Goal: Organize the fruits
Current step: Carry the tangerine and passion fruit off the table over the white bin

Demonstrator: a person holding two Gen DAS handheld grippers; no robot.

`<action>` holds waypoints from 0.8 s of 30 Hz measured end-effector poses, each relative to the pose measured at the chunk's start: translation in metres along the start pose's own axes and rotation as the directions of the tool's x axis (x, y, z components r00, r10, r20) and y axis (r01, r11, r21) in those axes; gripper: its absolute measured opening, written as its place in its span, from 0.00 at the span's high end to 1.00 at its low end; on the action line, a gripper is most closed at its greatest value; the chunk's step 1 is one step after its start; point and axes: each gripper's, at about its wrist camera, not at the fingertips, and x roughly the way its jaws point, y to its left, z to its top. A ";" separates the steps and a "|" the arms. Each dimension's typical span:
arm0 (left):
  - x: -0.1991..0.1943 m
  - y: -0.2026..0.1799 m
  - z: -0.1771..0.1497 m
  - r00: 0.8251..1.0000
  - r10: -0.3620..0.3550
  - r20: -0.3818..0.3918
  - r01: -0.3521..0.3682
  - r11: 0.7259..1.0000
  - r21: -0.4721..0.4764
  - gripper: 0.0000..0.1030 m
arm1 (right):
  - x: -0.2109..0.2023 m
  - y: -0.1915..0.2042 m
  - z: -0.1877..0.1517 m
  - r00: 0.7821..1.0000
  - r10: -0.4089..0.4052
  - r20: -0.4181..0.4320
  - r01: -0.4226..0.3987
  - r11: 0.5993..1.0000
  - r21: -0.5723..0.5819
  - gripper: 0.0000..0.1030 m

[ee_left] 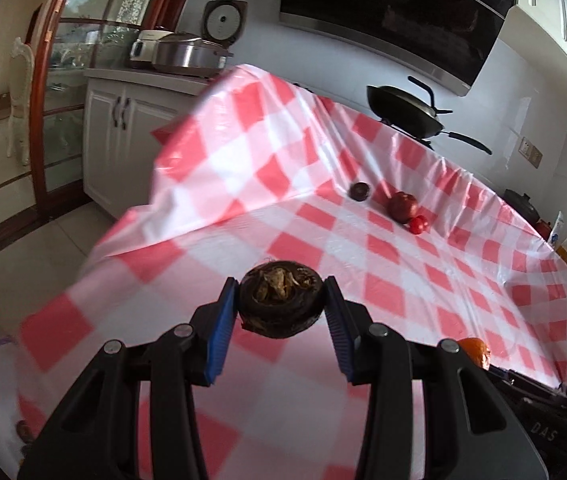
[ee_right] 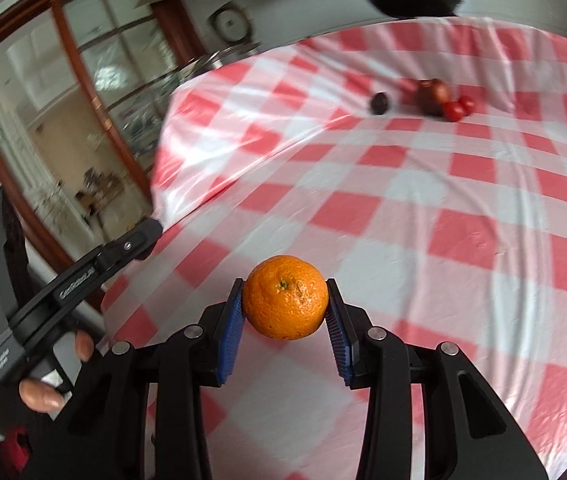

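Above the red-and-white checked plastic tablecloth (ee_right: 463, 216), the left gripper (ee_left: 281, 306) clamps a dark brown round mangosteen (ee_left: 281, 300) while the right gripper (ee_right: 285, 300) clamps a round orange tangerine (ee_right: 285, 298).

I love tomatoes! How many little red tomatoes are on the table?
2. Both tomatoes sit together far across the checked cloth, touching, right beside the big dark-red fruit. More may be hidden.
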 end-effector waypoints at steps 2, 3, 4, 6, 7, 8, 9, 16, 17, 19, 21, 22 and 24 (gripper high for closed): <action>-0.009 0.009 -0.002 1.000 0.018 0.011 -0.018 1.000 0.009 0.58 | 0.005 0.014 -0.005 1.000 0.022 -0.020 -0.023 0.999 -0.028 0.62; -0.013 0.014 -0.003 1.000 0.024 0.016 -0.025 1.000 0.014 0.58 | 0.006 0.019 -0.007 0.999 0.029 -0.028 -0.030 0.999 -0.037 0.62; -0.016 0.018 -0.004 0.999 0.031 0.020 -0.032 0.999 0.019 0.58 | 0.008 0.026 -0.010 0.999 0.037 -0.039 -0.039 0.998 -0.053 0.62; -0.023 0.027 -0.006 0.999 0.047 0.024 -0.048 0.998 0.029 0.58 | 0.012 0.038 -0.014 0.997 0.049 -0.060 -0.054 0.995 -0.083 0.62; -0.026 0.030 -0.007 0.998 0.054 0.025 -0.054 0.998 0.029 0.58 | 0.015 0.046 -0.018 0.996 0.057 -0.073 -0.064 0.993 -0.103 0.62; -0.030 0.037 -0.010 0.998 0.065 0.024 -0.066 0.997 0.029 0.58 | 0.017 0.053 -0.021 0.994 0.064 -0.084 -0.074 0.990 -0.121 0.62; -0.033 0.042 -0.012 0.997 0.071 0.021 -0.072 0.997 0.027 0.58 | 0.019 0.062 -0.025 0.993 0.074 -0.097 -0.088 0.985 -0.148 0.62; -0.067 0.090 -0.030 0.990 0.144 0.009 -0.144 0.990 -0.008 0.58 | 0.026 0.112 -0.048 0.978 0.134 -0.160 -0.176 0.941 -0.289 0.62; -0.070 0.094 -0.032 0.988 0.153 0.008 -0.153 0.988 -0.011 0.58 | 0.027 0.120 -0.052 0.975 0.142 -0.172 -0.190 0.931 -0.311 0.62; -0.079 0.108 -0.038 0.984 0.179 0.002 -0.178 0.984 -0.021 0.58 | 0.029 0.134 -0.059 0.969 0.153 -0.193 -0.213 0.914 -0.344 0.62; -0.087 0.122 -0.045 0.979 0.203 -0.008 -0.204 0.978 -0.036 0.58 | 0.033 0.148 -0.068 0.961 0.162 -0.224 -0.239 0.894 -0.379 0.62; -0.090 0.127 -0.048 0.977 0.213 -0.014 -0.214 0.976 -0.042 0.58 | 0.034 0.152 -0.072 0.958 0.165 -0.236 -0.249 0.887 -0.390 0.62; -0.097 0.140 -0.055 0.971 0.236 -0.028 -0.237 0.970 -0.058 0.58 | 0.034 0.165 -0.081 0.954 0.169 -0.249 -0.266 0.861 -0.433 0.62</action>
